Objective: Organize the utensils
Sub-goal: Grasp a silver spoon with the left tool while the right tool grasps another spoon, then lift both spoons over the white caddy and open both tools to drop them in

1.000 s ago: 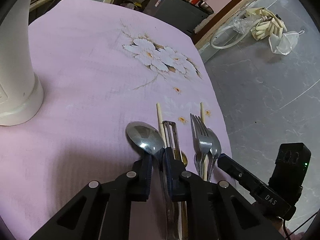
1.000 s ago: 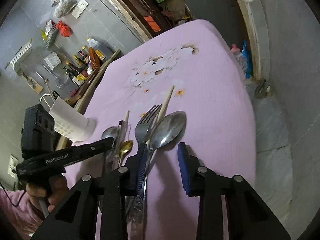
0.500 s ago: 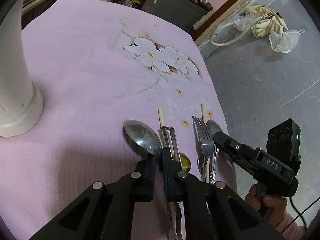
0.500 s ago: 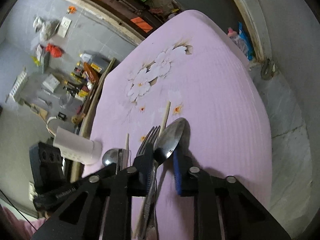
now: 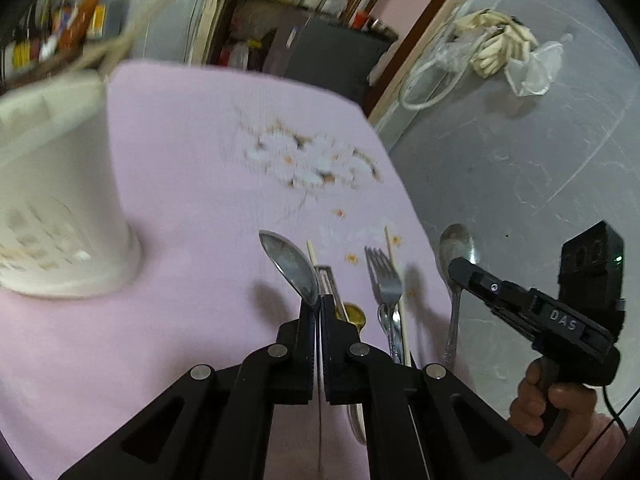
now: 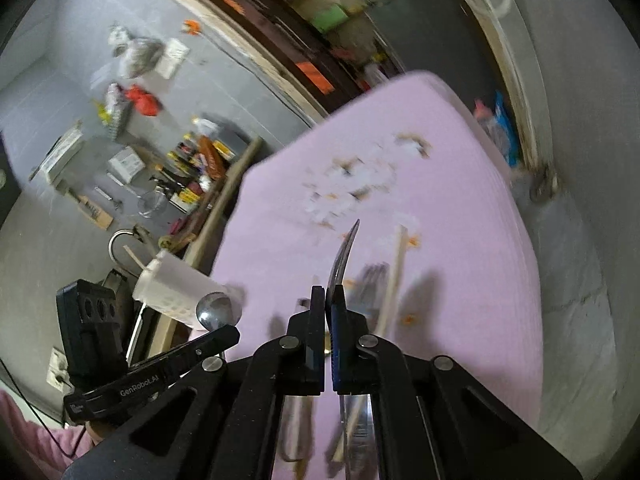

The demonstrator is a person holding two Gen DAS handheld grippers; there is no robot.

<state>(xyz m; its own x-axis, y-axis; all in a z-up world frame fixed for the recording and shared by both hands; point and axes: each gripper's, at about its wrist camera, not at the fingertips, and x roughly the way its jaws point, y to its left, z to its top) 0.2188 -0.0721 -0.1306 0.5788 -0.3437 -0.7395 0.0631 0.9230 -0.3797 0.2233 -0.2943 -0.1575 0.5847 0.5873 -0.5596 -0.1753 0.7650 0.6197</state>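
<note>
Steel shows first in your left wrist view: the left gripper (image 5: 319,307) is clamped on a shiny metal spoon (image 5: 291,266) lifted over the pink flowered tablecloth (image 5: 192,168), with the white slotted utensil holder (image 5: 56,208) at far left and a steel fork (image 5: 385,280) lying to the right. In your right wrist view, the right gripper (image 6: 329,300) is pinched tight on a second metal spoon (image 6: 345,252), seen edge-on above the cloth, while the blurred fork and a pale wooden chopstick (image 6: 394,276) lie just right of it.
</note>
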